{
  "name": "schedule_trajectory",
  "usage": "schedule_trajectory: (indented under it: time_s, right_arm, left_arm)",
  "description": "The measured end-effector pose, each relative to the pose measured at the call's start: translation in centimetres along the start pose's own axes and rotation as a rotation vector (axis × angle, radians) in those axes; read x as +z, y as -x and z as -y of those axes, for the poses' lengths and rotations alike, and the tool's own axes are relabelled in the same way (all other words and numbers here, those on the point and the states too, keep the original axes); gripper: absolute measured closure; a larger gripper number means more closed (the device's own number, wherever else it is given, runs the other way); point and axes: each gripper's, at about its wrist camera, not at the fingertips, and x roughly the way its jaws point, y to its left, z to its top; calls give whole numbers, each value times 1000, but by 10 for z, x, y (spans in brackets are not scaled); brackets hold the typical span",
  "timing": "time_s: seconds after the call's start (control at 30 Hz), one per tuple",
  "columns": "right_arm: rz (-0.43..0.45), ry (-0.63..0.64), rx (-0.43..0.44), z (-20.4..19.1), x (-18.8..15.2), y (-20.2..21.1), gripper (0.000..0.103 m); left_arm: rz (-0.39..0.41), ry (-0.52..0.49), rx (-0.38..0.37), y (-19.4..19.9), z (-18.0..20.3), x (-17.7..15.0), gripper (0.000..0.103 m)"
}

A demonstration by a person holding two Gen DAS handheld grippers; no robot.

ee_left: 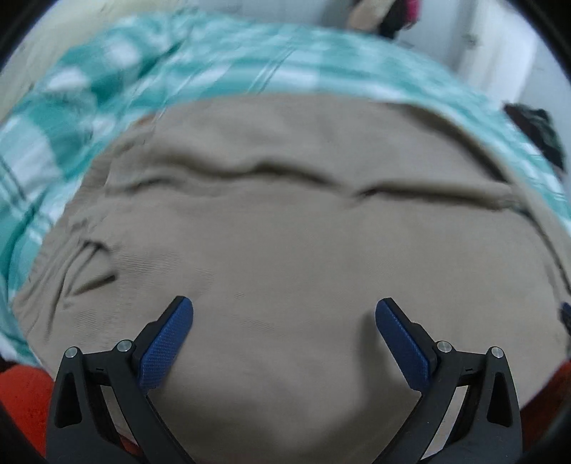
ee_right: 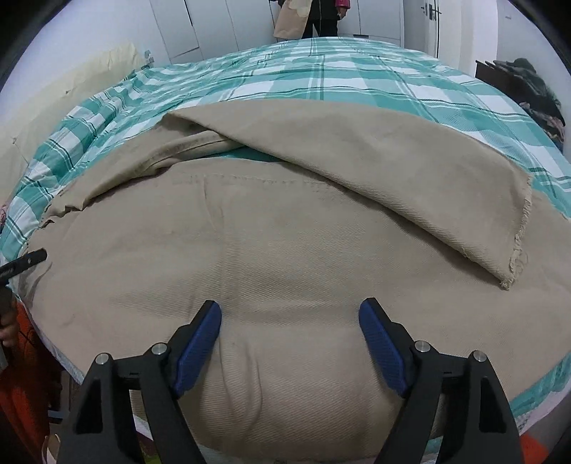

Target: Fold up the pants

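the tan pants (ee_right: 285, 250) lie spread out on a bed with a green and white check blanket (ee_right: 357, 78); one pant leg (ee_right: 374, 171) is folded back across the rest, and its frayed end (ee_right: 514, 264) sits on the right side of the right wrist view; a long seam (ee_right: 249, 178) runs across the cloth just under that folded leg; the right gripper (ee_right: 289, 314) hangs just over the near part of the pants with its two blue pads (ee_right: 200, 346) wide apart and nothing between them; the left gripper (ee_left: 283, 314) is also over the pants, its blue pads (ee_left: 167, 346) wide apart, holding nothing; the left wrist view is blurry, but it shows a long wrinkle (ee_left: 285, 175) running across the tan cloth and the check blanket past the far edge; at the left edge of the right wrist view a bit of the other black tool (ee_right: 25, 264) pokes in beside the pants; far back stands a person (ee_right: 321, 18) by white cupboard doors (ee_right: 214, 25); a dark pile of clothes (ee_right: 528, 85) sits at the right of the bed.
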Motion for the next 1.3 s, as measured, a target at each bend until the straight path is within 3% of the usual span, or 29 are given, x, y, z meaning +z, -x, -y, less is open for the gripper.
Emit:
schedule_trajectory:
  time_s: [0.1,0.27,0.33,0.4,0.5,0.57,0.6,0.63,0.7,0.77,0.9,0.97,1.03,1.2,1.3]
  right_arm:
    - [-1,-64,46,11,4,4,23]
    - [45,-577,305,65,19,24,24]
    - [30,-738,293,85,23,11,24]
    - [65,-904,208,110,21,-2,30]
    - [160,-1104,142,137,13,-11,47]
    - [175,-1154,123,143,13,-15,66]
    - [163,-1132,101,144,17,-17,76]
    - [153,-1092,77,145,22,-18,92]
    - [167,-1034,84,145,27,-11,95]
    - [225,-959,128,141,35,10,97]
    - [342,-698,224,120,61,75,98]
    - [374,-619,287,113,68,102,98]
    - [390,-576,338,103,67,119,98]
    - [415,-515,421,91,47,158,98]
    - [436,-474,464,90,24,185,99]
  left_arm:
    - [8,-96,64,-7,15,-5,1]
    - [20,-86,82,-9,17,-5,1]
    - [23,-87,83,-9,17,-6,1]
    - [27,-91,82,-9,17,-6,1]
    - [31,-93,79,-4,19,-10,1]
    - [27,-91,83,-4,20,-9,1]
    - [16,-89,87,-3,20,-7,1]
    - [3,-88,93,0,21,-6,1]
    - [-6,-84,60,13,23,-4,1]
    - [10,-79,-34,29,28,3,1]
    - [-14,10,-325,42,48,44,1]
    - [-52,89,-492,32,60,73,1]
    - [-85,172,-609,16,70,100,1]
    - [-135,236,-665,-16,92,144,1]
    - [-144,263,-655,-25,92,159,1]
